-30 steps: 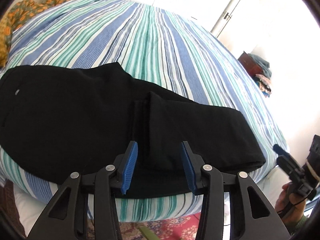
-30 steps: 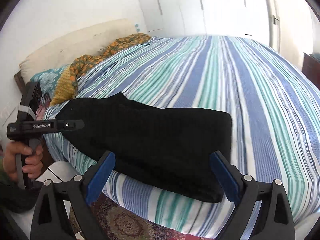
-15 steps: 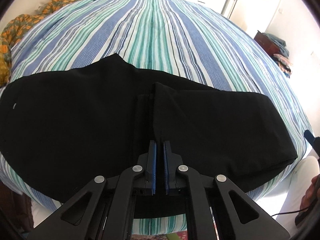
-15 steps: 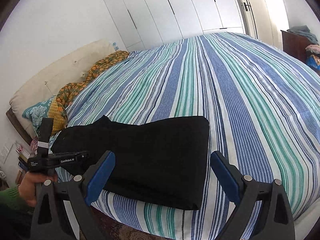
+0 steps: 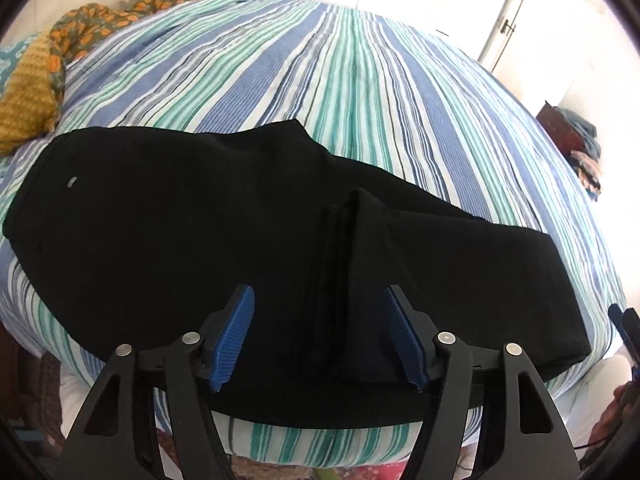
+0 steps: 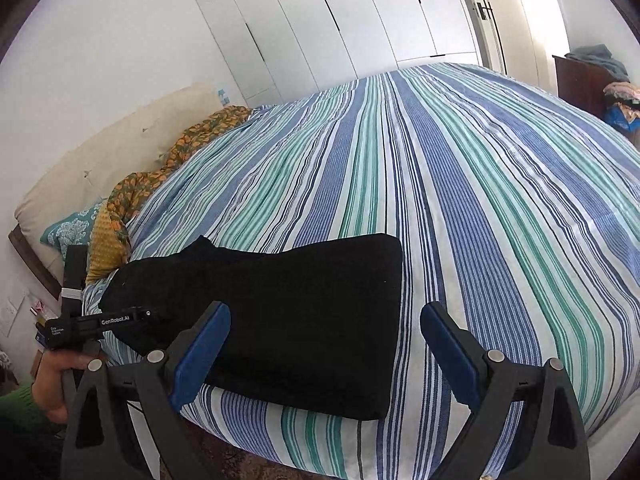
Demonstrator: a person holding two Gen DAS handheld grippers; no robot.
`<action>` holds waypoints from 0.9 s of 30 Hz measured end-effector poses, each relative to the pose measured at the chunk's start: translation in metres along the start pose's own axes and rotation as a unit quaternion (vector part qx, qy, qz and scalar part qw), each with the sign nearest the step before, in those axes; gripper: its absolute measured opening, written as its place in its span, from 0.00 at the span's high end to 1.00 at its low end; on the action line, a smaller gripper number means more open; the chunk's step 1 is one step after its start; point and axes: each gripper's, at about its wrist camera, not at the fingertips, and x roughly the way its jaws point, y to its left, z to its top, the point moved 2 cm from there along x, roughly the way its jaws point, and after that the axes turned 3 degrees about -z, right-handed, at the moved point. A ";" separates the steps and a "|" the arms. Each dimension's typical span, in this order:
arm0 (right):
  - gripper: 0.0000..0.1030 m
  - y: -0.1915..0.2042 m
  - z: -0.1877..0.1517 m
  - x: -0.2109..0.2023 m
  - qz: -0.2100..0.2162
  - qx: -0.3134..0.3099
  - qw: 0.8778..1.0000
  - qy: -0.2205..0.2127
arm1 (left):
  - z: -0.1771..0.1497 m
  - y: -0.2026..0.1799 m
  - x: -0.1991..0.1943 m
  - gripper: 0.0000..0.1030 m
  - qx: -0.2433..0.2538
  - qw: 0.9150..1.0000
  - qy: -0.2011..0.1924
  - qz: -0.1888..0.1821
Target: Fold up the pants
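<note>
Black pants [image 5: 192, 224] lie folded along the near edge of a striped bed [image 5: 360, 80], waist at the left, legs doubled back with a raised fold edge [image 5: 360, 216] in the middle. My left gripper [image 5: 320, 340] is open and empty, just above the pants' near edge, astride that fold. In the right wrist view the pants [image 6: 288, 320] lie ahead and left. My right gripper [image 6: 324, 356] is open and empty, held off the bed's edge over the pants' right end. The left gripper also shows there [image 6: 100, 322] in a hand.
An orange patterned blanket [image 5: 44, 64] and pillows [image 6: 72, 232] lie at the head of the bed. White wardrobe doors [image 6: 340, 24] stand behind. A dark dresser with piled clothes [image 6: 592, 80] is at the far right. A patterned rug [image 5: 360, 470] lies below.
My left gripper was open, shut half a second ago over the fold, and is open again, pulled slightly back. My right gripper has lifted and stays open.
</note>
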 end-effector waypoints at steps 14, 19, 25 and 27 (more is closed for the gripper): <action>0.09 0.000 -0.001 0.060 0.160 0.039 0.976 0.144 | -0.015 0.002 0.034 0.70 0.005 0.998 0.052 -0.032; 0.24 -0.021 -0.007 0.073 0.146 0.098 0.963 0.203 | -0.017 -0.001 0.034 0.70 0.007 0.998 0.050 -0.027; 0.24 -0.031 0.056 0.089 0.178 0.117 0.962 0.169 | -0.021 -0.001 0.033 0.70 0.010 0.998 0.047 -0.029; 0.24 -0.049 0.051 0.122 0.148 0.143 0.958 0.201 | -0.020 0.003 0.032 0.69 0.010 0.998 0.047 -0.032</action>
